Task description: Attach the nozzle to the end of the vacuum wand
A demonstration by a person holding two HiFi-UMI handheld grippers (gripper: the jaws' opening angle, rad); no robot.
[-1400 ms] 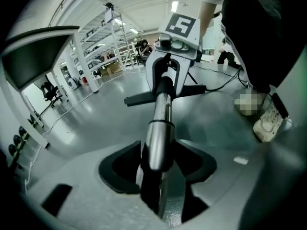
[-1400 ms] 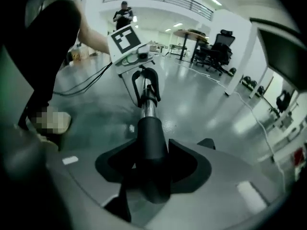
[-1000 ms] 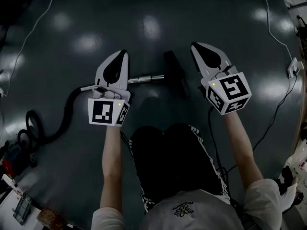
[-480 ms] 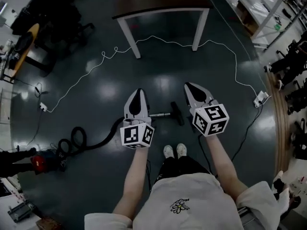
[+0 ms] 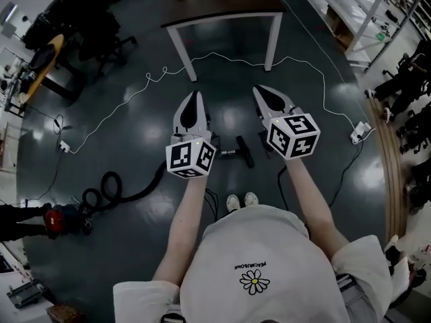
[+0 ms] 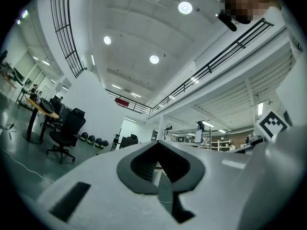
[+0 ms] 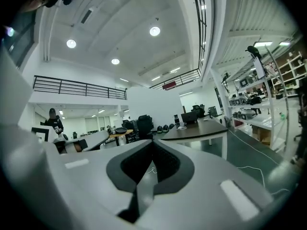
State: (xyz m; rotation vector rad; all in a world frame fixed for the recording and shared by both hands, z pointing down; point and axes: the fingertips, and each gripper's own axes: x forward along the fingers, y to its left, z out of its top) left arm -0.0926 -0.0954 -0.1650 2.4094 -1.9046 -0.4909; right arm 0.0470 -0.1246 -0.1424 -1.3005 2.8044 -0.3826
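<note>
Head view has left gripper (image 5: 194,99) and right gripper (image 5: 261,91) held high, fingers clenched on nothing. Nozzle (image 5: 244,151) lies on the floor (image 5: 135,133) touching the wand (image 5: 228,153), near the shoes (image 5: 241,201). If it's only half-seated, a tug on the hose (image 5: 131,195) could pop it off.

Dark glossy floor (image 5: 128,136) w/ black hose (image 5: 141,190), metal wand (image 5: 229,153) & black nozzle (image 5: 244,151) just beside its end. White cable (image 5: 222,54) snakes farther back. Red vacuum (image 5: 59,217) near hose's far end.

An open lab hall — mezzanine railing (image 7: 79,87), table (image 7: 194,129), office chair (image 6: 67,128), equipment shelves (image 7: 287,67).
</note>
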